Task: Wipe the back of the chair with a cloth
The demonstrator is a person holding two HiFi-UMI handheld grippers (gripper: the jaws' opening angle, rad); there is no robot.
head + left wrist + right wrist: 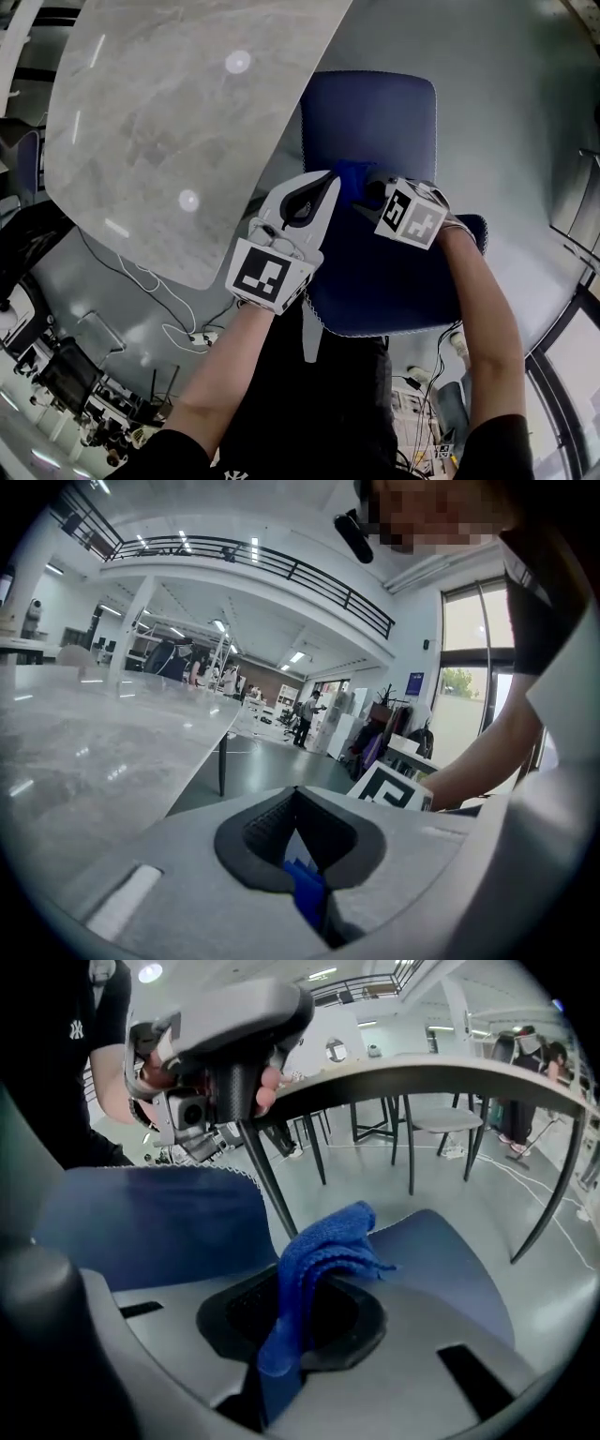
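Nearest to me were my two forearms, the left forearm (211, 375) and the right forearm (483, 319), reaching down over a blue chair (370, 117). Farthest left lay the grey marble table (169, 122), with white cables (159, 281) trailing on the floor below its near edge. Next came my left gripper (323, 183), its jaws brought together at the tips and clamping nothing I could make out. A sliver of blue showed low in the gap between them, but I could not tell what it was. Just to its right was the blue cloth (328, 1241), pinched firmly between the closed jaws of my right gripper (305, 1288). Its loose end stood up past the jaw tips and folded over. The cloth hung above the seat (450, 1260), close beside the back (141, 1227) with its white-stitched top edge. Whether it touched the back I could not tell. The chair's front edge was tucked against the table's right edge.
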